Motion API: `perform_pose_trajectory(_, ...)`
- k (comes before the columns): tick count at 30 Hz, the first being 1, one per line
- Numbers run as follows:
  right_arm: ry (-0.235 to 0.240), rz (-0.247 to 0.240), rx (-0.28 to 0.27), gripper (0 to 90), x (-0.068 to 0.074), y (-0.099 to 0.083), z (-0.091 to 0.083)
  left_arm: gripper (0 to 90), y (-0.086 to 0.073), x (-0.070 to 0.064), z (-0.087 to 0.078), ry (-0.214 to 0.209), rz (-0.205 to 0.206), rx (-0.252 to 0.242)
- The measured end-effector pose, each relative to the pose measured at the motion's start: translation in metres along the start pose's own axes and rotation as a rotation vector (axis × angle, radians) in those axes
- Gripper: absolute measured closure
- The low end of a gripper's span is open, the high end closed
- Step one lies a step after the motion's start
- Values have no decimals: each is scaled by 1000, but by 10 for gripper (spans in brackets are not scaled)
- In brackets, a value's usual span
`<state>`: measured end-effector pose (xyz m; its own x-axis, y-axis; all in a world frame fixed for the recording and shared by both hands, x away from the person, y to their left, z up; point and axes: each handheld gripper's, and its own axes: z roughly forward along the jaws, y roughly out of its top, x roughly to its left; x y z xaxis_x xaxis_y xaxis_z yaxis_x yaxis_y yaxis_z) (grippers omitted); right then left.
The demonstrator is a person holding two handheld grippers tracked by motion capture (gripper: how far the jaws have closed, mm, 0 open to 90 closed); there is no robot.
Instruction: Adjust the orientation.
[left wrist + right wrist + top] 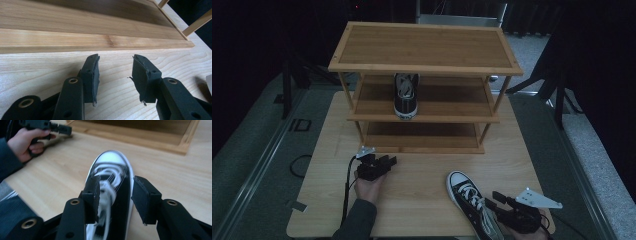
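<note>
The right gripper (115, 200) has its jaws spread apart, one on each side of the sneaker on the table (112, 195), straddling the laced upper without clamping it; whether the pads touch the canvas cannot be told, since this view is blurred. The left gripper (115, 77) also has its jaws apart with nothing between them, hovering just above bare table (37, 72) close in front of the rack's bottom shelf (95, 42). Taking the shoe rack (424, 70) as landmark: the sneaker on the table (472, 202) lies in front of the rack and to its right, near the table's front edge, white toe cap pointing toward the rack. A matching sneaker on the middle shelf (406, 95) sits near that shelf's centre, toe toward the person. Progress judgement: one shoe of the pair appears stowed; the second remains to be gripped, lifted and set on the rack, likely beside its mate. Pose: the right hand (532, 230) holds its gripper low behind the heel, aimed along the shoe toward the rack. The left hand (369, 187) holds its gripper in front of the rack's left half, aimed at the rack, well apart from the shoe.
</note>
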<state>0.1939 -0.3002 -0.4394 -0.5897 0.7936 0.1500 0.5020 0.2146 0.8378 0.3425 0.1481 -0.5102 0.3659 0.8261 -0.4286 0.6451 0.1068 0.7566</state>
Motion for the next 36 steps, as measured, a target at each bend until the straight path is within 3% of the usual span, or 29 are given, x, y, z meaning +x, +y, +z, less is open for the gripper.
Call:
perform_pose_trajectory(7, -12, -2, 71, 665, 4, -12, 1, 574, 0, 0, 0, 2, 0, 0)
perform_pose_trajectory(9, -16, 0, 126, 717, 4, -15, 9, 574, 0, 0, 0, 1, -1, 1)
perform_pose_trajectory(12, -28, -2, 148, 749, 3, -16, 14, 573, 0, 0, 0, 1, -3, 0)
perform_pose_trajectory(15, -6, 32, 133, 788, 1, -14, 17, 573, 0, 0, 0, 2, -3, 0)
perform_pose_trajectory(21, 34, 45, 129, 867, 0, -10, 21, 573, 0, 0, 0, 2, -3, -1)
perform_pose_trajectory(29, 126, 161, 51, 873, -16, -11, 23, 574, 0, 0, 0, 3, -3, -1)
perform_pose_trajectory(36, 146, 139, 44, 874, -18, -2, 32, 574, 0, 0, 1, 3, -6, -1)
